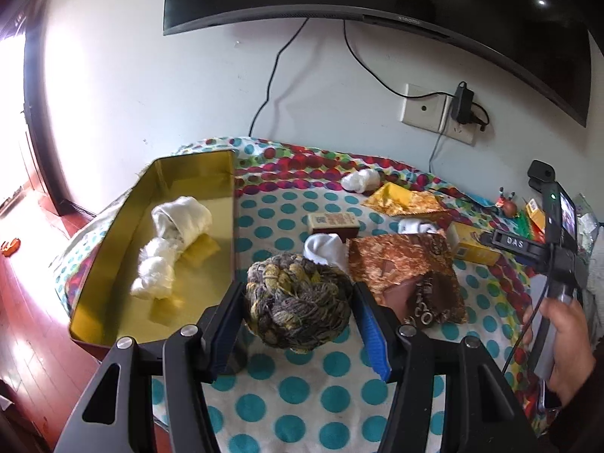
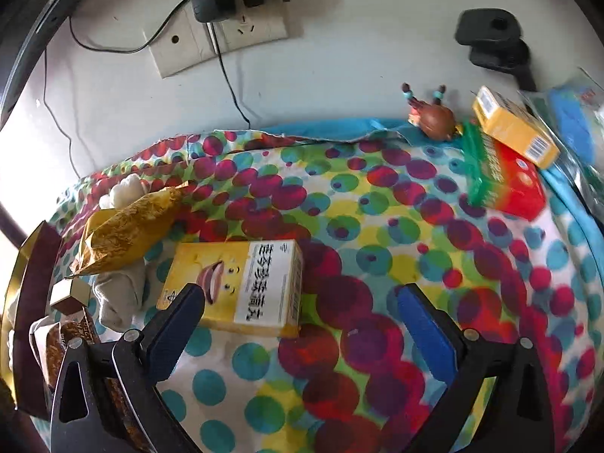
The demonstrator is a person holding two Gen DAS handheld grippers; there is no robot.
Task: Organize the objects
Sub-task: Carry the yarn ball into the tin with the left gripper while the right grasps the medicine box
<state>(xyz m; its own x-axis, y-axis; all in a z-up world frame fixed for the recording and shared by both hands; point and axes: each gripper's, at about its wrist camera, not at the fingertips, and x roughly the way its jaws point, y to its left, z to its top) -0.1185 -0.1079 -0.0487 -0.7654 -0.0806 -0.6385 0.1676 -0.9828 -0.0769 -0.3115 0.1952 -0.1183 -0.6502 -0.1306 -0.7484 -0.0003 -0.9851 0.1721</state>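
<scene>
My left gripper is shut on a grey and yellow ball of yarn, held above the dotted cloth. Just to its left lies an open gold tin with white rolled cloths inside. My right gripper is open above the cloth, nothing between its fingers; its left fingertip overlaps the near corner of a yellow box with black lettering. In the left wrist view a hand holds that right gripper at the right edge.
A brown foil packet, white socks, a small box and a gold packet lie mid-table. At the far right stand a red and green box, a yellow box and a small figurine. The wall with sockets is behind.
</scene>
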